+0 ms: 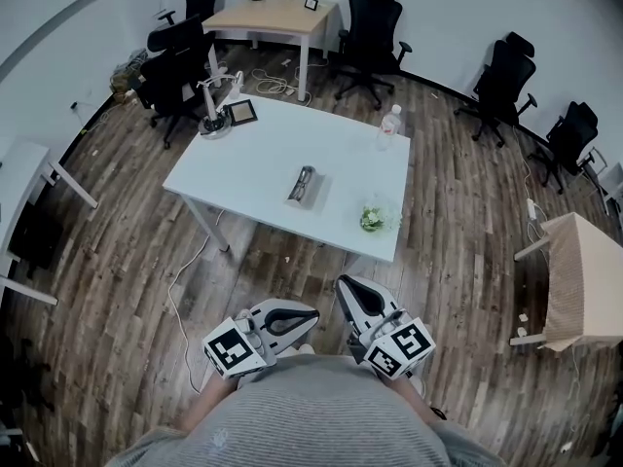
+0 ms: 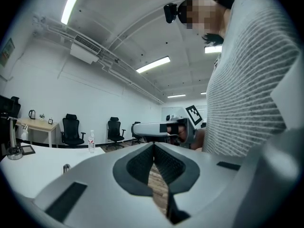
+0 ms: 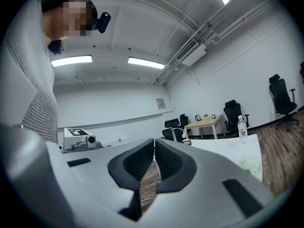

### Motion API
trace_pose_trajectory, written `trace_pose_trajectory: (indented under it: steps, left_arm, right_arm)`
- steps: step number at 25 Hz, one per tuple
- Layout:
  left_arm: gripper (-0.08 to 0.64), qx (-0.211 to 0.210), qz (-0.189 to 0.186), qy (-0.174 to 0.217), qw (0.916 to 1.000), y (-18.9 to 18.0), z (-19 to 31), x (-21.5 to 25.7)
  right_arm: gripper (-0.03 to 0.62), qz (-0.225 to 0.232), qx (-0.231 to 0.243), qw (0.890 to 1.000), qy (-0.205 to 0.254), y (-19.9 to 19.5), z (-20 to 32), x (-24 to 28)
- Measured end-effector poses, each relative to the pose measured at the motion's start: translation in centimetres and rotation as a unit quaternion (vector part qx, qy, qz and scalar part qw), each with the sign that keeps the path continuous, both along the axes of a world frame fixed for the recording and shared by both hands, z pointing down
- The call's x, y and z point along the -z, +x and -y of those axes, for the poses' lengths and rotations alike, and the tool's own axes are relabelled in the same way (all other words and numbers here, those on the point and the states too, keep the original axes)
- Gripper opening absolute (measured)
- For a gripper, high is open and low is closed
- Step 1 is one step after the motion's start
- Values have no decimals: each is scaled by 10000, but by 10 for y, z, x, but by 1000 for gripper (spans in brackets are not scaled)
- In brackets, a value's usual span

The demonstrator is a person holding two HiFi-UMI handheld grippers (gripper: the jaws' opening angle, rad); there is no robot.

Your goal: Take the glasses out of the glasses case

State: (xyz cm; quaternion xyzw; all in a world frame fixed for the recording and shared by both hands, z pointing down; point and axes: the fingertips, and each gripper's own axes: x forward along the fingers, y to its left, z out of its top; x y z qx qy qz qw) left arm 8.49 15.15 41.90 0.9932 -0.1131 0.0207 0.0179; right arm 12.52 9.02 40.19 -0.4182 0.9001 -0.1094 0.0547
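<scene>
One brown wood-plank floor (image 1: 127, 261) carries a white rectangular bench (image 1: 263, 154), smooth and matt, standing well apart from the person. The left gripper (image 1: 310, 311) and right gripper (image 1: 347, 286), grey moulded shells with ribbed black pads, are held low against the striped grey jumper (image 1: 311, 407), probably a rest posture ahead of the approach. Each has its jaws pressed together on nothing. The slim grey oblong glasses case (image 1: 303, 185) lies flat near the bench's middle, within reach from the near edge. Dark frames appear to lie in it, though the detail is too small to confirm. The task is judged not yet begun.
</scene>
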Motion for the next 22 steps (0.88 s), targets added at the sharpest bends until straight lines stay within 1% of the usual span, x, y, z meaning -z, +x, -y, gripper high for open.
trace_pose_trajectory:
  steps: [5,11,17,22]
  left_arm:
    - [12,109,21,-197,9997,-4,14,-11]
    - [12,222,-108,-229,9994,-16,53,-12]
    - [12,85,-134,-234,9996,-30,110,-11]
    - [12,1,-303,-135,9994,-50,166,1]
  right_arm:
    - [17,32,155,9998,-112,-7,22,-8]
    - [17,10,189,9997,-175,-18,60,-14]
    - [17,9,74,9998,-186,-31,114,-14]
    - [17,-55,-45,9998,-167,-47,164,-9]
